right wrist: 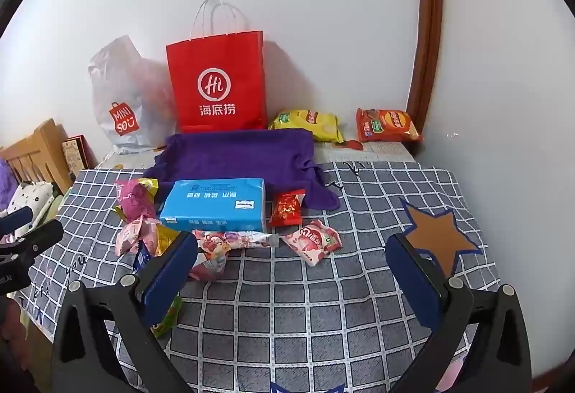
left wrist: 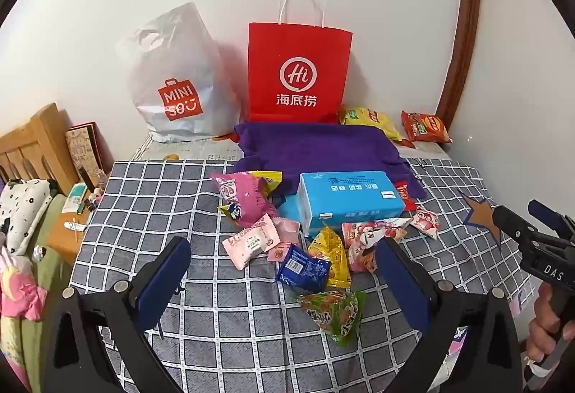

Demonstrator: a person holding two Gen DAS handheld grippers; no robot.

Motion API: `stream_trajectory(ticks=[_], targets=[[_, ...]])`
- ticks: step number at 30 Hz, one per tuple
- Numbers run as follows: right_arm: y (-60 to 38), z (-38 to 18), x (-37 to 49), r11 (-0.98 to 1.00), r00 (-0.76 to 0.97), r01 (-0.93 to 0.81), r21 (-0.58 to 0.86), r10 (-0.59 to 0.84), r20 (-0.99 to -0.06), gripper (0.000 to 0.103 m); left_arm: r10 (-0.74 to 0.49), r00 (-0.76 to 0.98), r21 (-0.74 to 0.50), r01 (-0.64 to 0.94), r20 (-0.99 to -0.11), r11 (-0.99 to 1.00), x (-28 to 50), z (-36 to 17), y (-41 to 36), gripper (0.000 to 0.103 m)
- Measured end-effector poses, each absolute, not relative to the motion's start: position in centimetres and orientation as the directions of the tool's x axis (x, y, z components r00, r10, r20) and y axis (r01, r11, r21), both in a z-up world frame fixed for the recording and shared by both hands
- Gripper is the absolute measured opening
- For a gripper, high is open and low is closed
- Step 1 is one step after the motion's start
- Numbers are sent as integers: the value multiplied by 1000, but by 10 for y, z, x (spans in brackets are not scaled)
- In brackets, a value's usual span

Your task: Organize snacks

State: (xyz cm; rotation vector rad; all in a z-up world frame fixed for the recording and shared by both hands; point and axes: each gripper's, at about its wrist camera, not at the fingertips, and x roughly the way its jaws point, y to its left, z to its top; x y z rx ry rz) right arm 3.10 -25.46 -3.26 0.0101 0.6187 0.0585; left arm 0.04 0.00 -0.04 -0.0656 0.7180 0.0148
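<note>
Hovering over the snack pile point(left wrist: 309, 249) on the checked bench point(left wrist: 233, 321), just in front of the blue box point(left wrist: 348, 200); both grippers, left point(left wrist: 284, 279) and right point(right wrist: 291, 276), released wide, nothing held. Best bet: lift one outlying packet point(right wrist: 316, 240), pinch its flat middle, avoid dragging neighbours

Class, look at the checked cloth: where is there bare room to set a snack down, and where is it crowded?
Bare: the checked cloth near the camera, between the open right gripper jaws, and the stretch between the pink strawberry packet and the brown star patch. Crowded: around the blue tissue pack, where the small snack packets pile up.
</note>
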Motion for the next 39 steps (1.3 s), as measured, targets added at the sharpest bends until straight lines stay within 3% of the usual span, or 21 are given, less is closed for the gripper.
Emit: stream_trajectory(ticks=[39], targets=[[-255, -29, 16, 996, 821, -51, 73, 84, -565, 103, -28, 775, -40, 4, -631, 999, -10, 11, -12, 103]])
